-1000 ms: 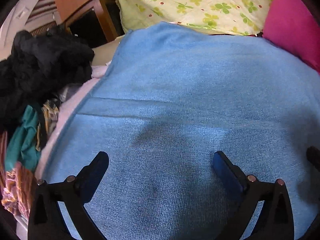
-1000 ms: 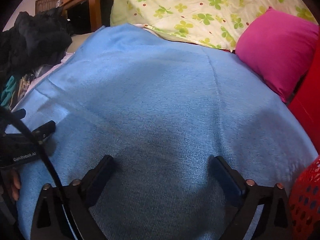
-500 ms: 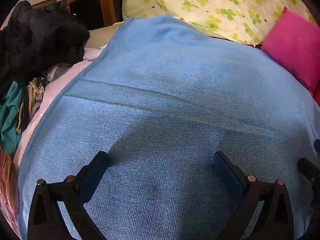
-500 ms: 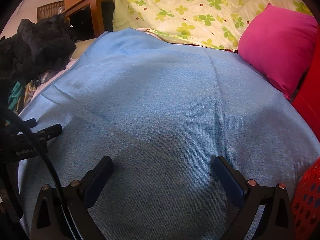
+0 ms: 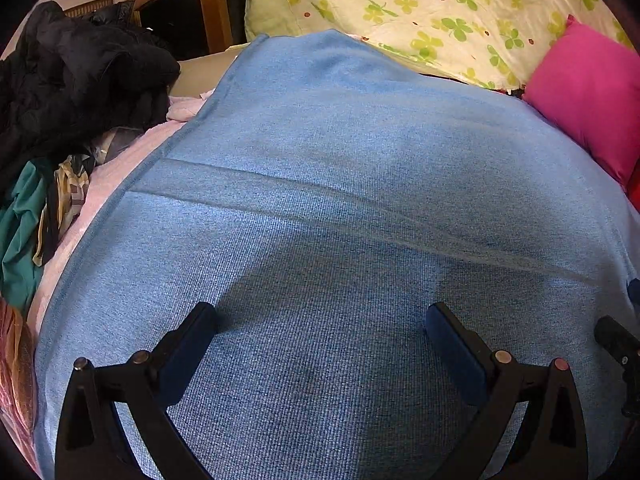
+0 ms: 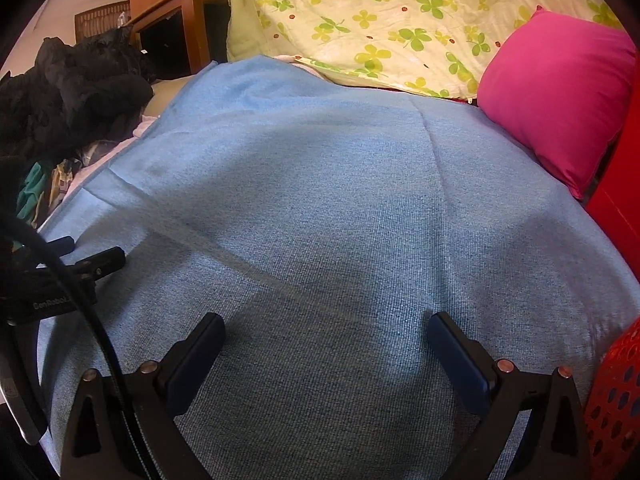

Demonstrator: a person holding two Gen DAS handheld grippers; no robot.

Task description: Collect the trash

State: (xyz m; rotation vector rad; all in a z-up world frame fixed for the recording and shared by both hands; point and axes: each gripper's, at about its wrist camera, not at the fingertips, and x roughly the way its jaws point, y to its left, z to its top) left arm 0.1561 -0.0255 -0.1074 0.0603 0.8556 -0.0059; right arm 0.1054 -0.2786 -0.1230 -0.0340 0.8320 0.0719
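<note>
Left wrist view. Left gripper (image 5: 320,318) over a blue blanket (image 5: 360,184); jaws spread wide, nothing between them, only blue knit below. No trash item can be made out on the blanket in this view. One long fold line crosses the blanket from left to right ahead of the fingertips. Blanket's left hem runs diagonally; just beyond it a strip of pale pink sheet (image 5: 112,184), then a heap of black clothing (image 5: 80,80) with teal cloth (image 5: 20,224) below it. At the far end, a clover-print pillow (image 5: 420,8); a magenta cushion (image 5: 588,92) sits at far right, touching the blanket. Part of the right gripper shows at the right margin.

Right wrist view. Right gripper (image 6: 326,330) likewise released, jaws wide apart and holding nothing, above the same blanket. No trash visible here either. A red perforated basket (image 6: 616,396) stands at the lower right, at the blanket's right side; a red panel (image 6: 624,184) rises behind it beside the cushion. The left gripper's body enters from the left, with a black cable (image 6: 80,304) arcing in front. A wooden cabinet (image 6: 168,12) stands beyond the clothing. The broad middle of the blanket lies flat.
</note>
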